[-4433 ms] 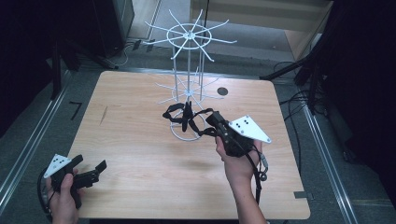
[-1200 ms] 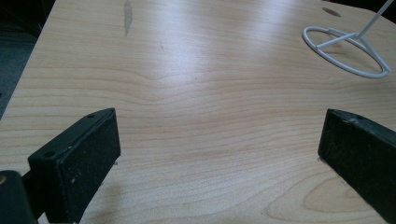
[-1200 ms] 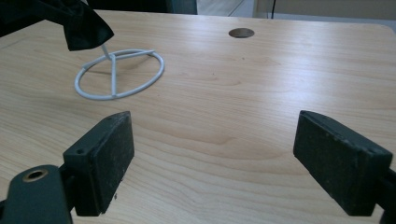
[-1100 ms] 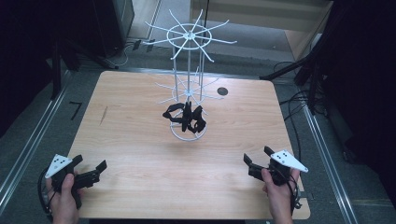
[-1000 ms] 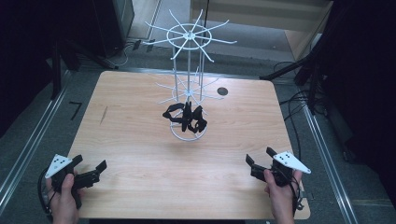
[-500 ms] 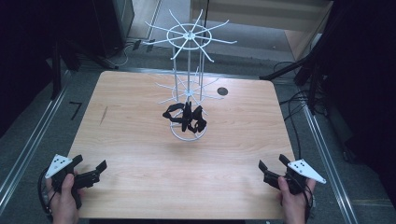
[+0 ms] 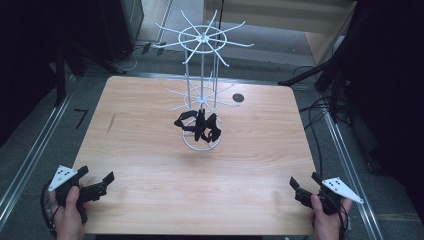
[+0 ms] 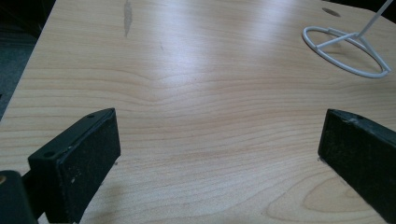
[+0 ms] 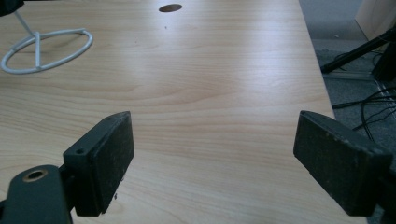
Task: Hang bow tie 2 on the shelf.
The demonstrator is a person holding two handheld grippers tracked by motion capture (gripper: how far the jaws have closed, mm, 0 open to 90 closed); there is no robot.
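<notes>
One camera overhead, one riding each gripper

The high view looks down the table (image 7: 150, 165); both gripper views skim it closely, sharing the white rack's base ring (image 8: 348, 49).

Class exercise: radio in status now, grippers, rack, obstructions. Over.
Left gripper open, right gripper open, both at near table corners. Black items hang on rack. Path clear.

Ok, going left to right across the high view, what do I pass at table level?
left gripper at the near left corner → black item hanging on the white wire rack at the table's middle → dark round hole in the tabletop → right gripper at the near right corner.
</notes>
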